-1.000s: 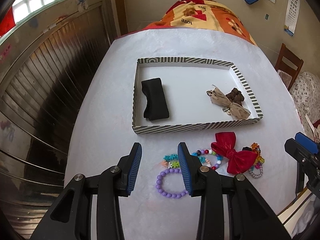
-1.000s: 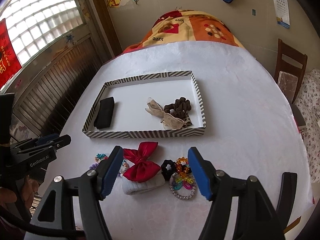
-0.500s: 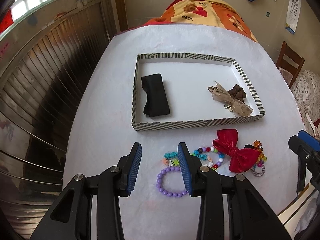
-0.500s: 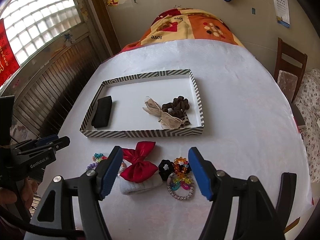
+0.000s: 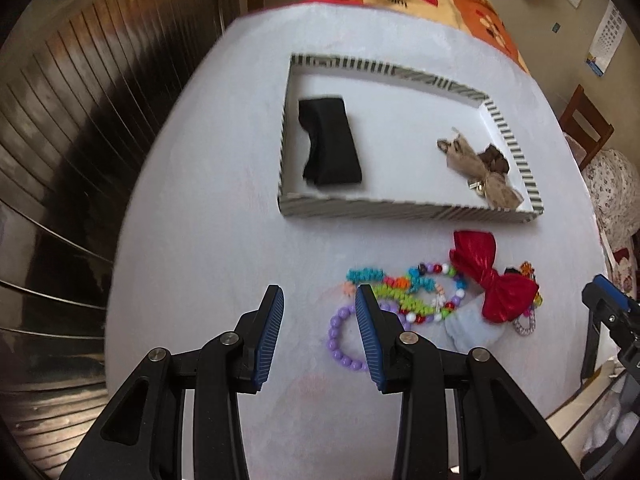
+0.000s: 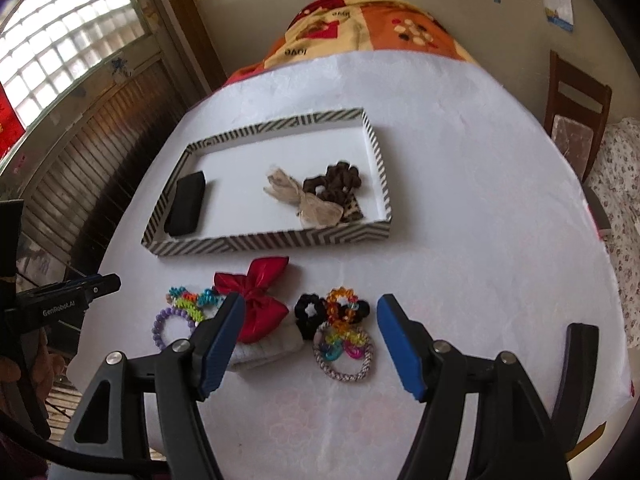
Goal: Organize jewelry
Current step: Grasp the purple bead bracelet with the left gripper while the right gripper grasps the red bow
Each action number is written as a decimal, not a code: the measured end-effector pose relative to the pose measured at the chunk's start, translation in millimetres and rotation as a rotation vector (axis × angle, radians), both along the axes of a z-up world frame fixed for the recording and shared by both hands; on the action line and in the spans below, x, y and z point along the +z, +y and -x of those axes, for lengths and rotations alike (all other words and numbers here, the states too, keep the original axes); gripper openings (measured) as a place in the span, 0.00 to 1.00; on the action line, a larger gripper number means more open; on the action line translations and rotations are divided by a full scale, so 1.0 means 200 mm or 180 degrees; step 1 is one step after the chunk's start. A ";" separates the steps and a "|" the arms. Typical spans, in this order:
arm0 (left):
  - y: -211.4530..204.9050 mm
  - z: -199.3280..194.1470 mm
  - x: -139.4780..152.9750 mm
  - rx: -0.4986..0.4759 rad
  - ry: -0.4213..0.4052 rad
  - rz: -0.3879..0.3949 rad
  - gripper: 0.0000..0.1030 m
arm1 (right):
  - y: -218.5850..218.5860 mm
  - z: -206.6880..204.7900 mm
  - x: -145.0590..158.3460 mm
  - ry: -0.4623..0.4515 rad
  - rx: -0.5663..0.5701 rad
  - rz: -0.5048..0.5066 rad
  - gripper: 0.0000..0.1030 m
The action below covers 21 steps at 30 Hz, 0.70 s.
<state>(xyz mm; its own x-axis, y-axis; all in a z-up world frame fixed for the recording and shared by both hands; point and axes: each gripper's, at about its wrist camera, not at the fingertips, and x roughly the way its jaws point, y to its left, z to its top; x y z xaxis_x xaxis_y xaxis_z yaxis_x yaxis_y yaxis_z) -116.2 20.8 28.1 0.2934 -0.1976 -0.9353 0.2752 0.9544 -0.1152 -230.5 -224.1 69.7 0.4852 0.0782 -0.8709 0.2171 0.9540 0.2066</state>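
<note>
A striped tray (image 5: 400, 210) (image 6: 272, 238) holds a black band (image 5: 330, 146) (image 6: 186, 204), a beige bow (image 5: 476, 168) (image 6: 304, 200) and a brown scrunchie (image 6: 336, 180). In front of it lie a red bow (image 5: 488, 276) (image 6: 260, 300), a white band (image 6: 272, 350), a purple bead bracelet (image 5: 340, 340) (image 6: 164, 326), bright coil and bead bracelets (image 5: 404, 292), a black scrunchie (image 6: 310, 312) and coloured rings (image 6: 344, 340). My left gripper (image 5: 318, 336) is open and empty, just left of the bracelets. My right gripper (image 6: 310, 346) is open and empty, low over the red bow and rings.
The white-covered table (image 6: 460, 240) drops off at its left edge beside a wooden slatted wall (image 5: 80, 120). A patterned blanket (image 6: 360, 32) lies at the far end. A wooden chair (image 6: 576, 120) stands to the right.
Both grippers have moved forward and lower toward the jewelry pile. The left view has swung left, so the bracelets now sit to the right of its fingers. Both stay open.
</note>
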 end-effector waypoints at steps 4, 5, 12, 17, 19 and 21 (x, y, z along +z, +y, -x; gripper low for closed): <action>0.00 0.01 -0.05 -0.0085 0.0144 0.0032 0.15 | 0.03 -0.04 -0.05 0.0074 0.0130 -0.0116 0.70; -0.01 0.02 -0.06 -0.0122 0.0173 0.0032 0.16 | 0.05 -0.06 -0.07 0.0099 0.0170 -0.0127 0.70; -0.04 0.06 -0.18 -0.0307 0.0396 -0.0072 0.16 | 0.15 -0.19 -0.19 0.0272 0.0431 -0.0236 0.70; -0.05 0.07 -0.28 -0.0277 0.0586 -0.0124 0.16 | 0.19 -0.27 -0.28 0.0438 0.0568 -0.0209 0.70; -0.05 0.07 -0.31 -0.0272 0.0610 -0.0155 0.16 | 0.21 -0.30 -0.32 0.0493 0.0620 -0.0196 0.70; -0.06 0.07 -0.32 -0.0263 0.0632 -0.0178 0.16 | 0.23 -0.32 -0.34 0.0535 0.0672 -0.0182 0.70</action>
